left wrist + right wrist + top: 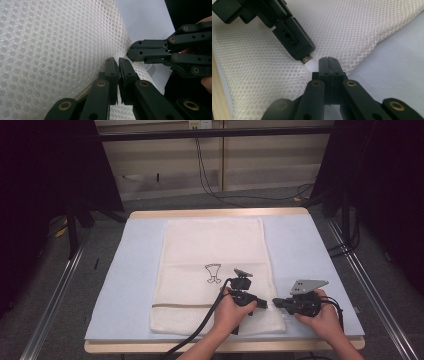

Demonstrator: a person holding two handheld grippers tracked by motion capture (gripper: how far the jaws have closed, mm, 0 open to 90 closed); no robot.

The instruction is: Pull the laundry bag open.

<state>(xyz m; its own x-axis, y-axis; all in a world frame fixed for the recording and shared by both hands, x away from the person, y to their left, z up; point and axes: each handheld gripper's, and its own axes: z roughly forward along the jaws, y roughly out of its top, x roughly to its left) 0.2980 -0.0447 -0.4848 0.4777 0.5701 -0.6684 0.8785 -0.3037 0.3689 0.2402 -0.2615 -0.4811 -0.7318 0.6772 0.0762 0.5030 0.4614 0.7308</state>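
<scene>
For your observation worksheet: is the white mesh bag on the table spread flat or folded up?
Spread flat. In the high view the mesh bag lies full length on the table, with no layer turned over itself; the grippers work only at its near right edge.

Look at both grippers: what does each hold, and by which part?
Both pinch the white mesh bag at its near right edge. The left gripper clamps a small white tab there; the right gripper is shut on the mesh beside it.

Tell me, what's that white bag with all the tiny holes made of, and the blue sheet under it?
The white bag looks like soft woven mesh fabric, probably synthetic: both gripper views show rows of tiny holes. The blue sheet seems a smooth, matte mat or cloth; its exact material is unclear.
</scene>
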